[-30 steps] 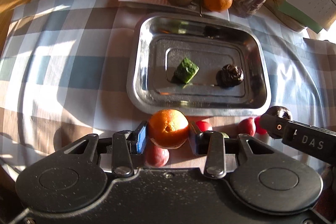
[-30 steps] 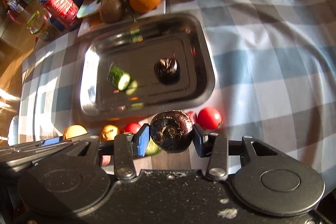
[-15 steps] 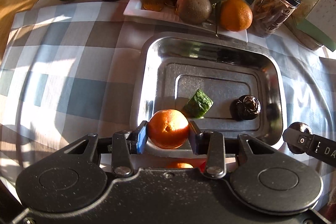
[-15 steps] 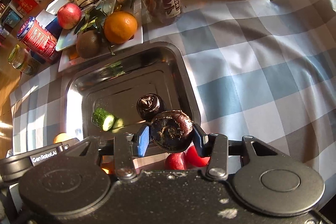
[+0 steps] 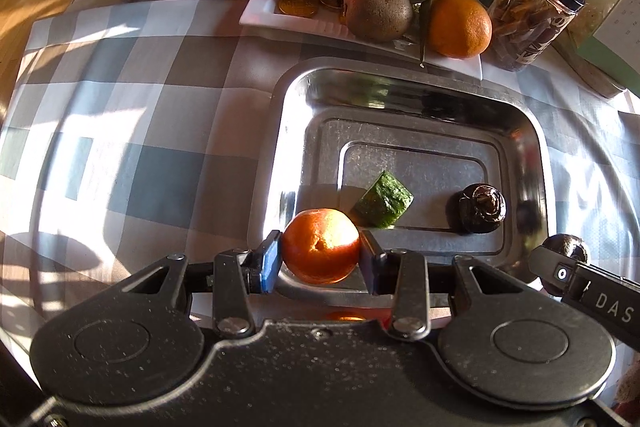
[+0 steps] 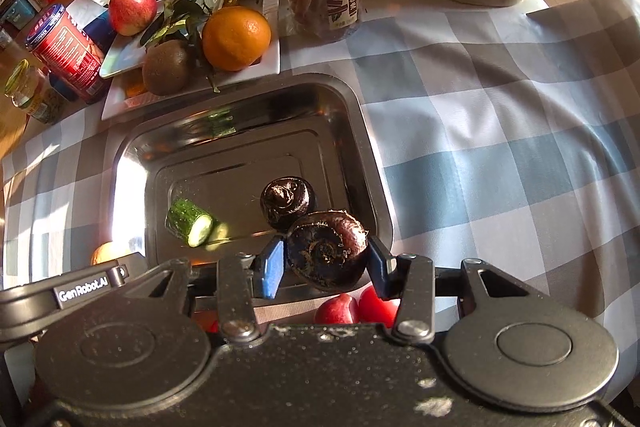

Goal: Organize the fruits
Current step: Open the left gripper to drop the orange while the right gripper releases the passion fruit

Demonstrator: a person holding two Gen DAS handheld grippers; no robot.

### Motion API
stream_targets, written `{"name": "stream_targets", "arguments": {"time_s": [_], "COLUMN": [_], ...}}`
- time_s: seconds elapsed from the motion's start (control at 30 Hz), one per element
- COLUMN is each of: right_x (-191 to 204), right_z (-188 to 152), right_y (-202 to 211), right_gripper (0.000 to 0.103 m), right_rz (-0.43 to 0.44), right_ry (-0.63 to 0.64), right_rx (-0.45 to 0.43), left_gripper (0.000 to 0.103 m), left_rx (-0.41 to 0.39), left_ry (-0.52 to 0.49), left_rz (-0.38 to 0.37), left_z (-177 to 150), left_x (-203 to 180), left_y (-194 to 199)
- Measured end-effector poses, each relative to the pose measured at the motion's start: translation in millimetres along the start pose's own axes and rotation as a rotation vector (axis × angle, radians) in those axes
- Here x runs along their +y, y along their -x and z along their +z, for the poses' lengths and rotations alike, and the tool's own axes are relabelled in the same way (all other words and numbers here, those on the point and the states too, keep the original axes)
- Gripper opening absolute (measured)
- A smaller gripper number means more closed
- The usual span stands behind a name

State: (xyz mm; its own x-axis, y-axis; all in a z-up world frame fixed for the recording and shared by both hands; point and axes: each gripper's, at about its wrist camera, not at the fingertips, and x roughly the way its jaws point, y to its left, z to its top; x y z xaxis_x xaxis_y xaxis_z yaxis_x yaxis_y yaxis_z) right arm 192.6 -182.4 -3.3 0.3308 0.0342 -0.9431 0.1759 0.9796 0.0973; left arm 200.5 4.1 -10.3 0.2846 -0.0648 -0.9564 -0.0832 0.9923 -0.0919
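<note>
Left gripper (image 5: 320, 263) clamps mandarin (image 5: 320, 246) over tray (image 5: 288, 115) edge

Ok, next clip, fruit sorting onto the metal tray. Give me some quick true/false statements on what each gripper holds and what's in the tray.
1. The left gripper holds a small orange. True.
2. The right gripper is open. False: it is shut on a dark water chestnut.
3. The metal tray holds a cucumber piece and another dark chestnut. True.
4. The kiwi lies in the tray. False: it sits on a white plate behind.
</note>
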Motion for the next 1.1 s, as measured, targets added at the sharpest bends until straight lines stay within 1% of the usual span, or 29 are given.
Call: {"name": "stream_targets", "arguments": {"time_s": [0.2, 0.27, 0.33, 0.57, 0.67, 0.73, 0.9, 1.1], "right_x": [1, 1, 1, 2, 2, 2, 2, 3], "right_z": [0, 1, 1, 0, -1, -2, -13, -27], "right_y": [2, 2, 2, 3, 2, 0, 0, 9], "right_gripper": [0.046, 0.046, 0.046, 0.046, 0.046, 0.046, 0.046, 0.046], "right_rz": [0.007, 0.01, 0.011, 0.004, -0.008, -0.019, -0.011, -0.012], "right_ry": [0.009, 0.012, 0.015, 0.028, 0.035, 0.04, 0.082, 0.136], "right_rx": [-0.024, -0.028, -0.028, -0.026, -0.01, 0.012, 0.068, 0.079], "left_gripper": [0.049, 0.053, 0.055, 0.056, 0.056, 0.056, 0.056, 0.056], "left_rx": [-0.003, -0.006, -0.004, 0.024, 0.054, 0.069, 0.087, 0.067], "left_ry": [0.011, 0.005, -0.001, -0.023, -0.044, -0.063, -0.097, -0.061], "left_rz": [0.01, 0.003, 0.001, 0.017, 0.047, 0.054, 0.043, 0.001], "left_z": [1, 1, 1, -3, -6, -10, -19, -27], "left_x": [1, 0, -1, -3, -4, -5, -5, 4], "left_y": [1, 3, 3, 3, 2, 2, 10, 29]}}
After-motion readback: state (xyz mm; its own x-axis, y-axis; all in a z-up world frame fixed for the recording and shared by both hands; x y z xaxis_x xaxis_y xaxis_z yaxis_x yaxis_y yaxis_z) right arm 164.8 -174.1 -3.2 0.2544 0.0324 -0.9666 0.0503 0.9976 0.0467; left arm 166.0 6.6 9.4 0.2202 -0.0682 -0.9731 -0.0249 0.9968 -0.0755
